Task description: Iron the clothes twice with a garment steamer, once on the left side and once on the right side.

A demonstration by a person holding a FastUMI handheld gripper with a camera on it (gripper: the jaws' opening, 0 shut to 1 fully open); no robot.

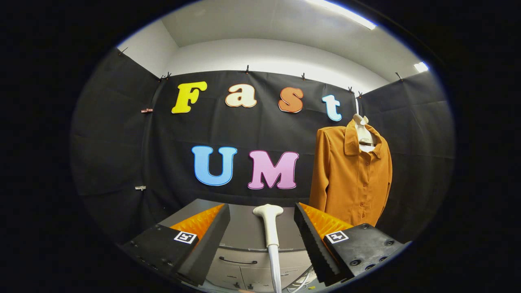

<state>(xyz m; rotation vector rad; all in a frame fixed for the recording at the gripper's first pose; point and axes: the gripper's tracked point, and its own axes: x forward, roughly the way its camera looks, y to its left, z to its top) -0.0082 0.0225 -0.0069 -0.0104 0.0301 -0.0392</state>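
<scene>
Gripper [262, 234] fingers apart, astride upright steamer [268, 221], seemingly not touching. Shirt [350, 179] hangs beyond right, front open to strokes.

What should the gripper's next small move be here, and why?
Probably ease forward and close on the steamer. The gripper is open, its fingers standing on either side of the steamer's upright handle without touching it. The orange shirt hangs on its hanger beyond the fingers, to the right, so the steamer has to be in hand before any pass along the shirt.
</scene>
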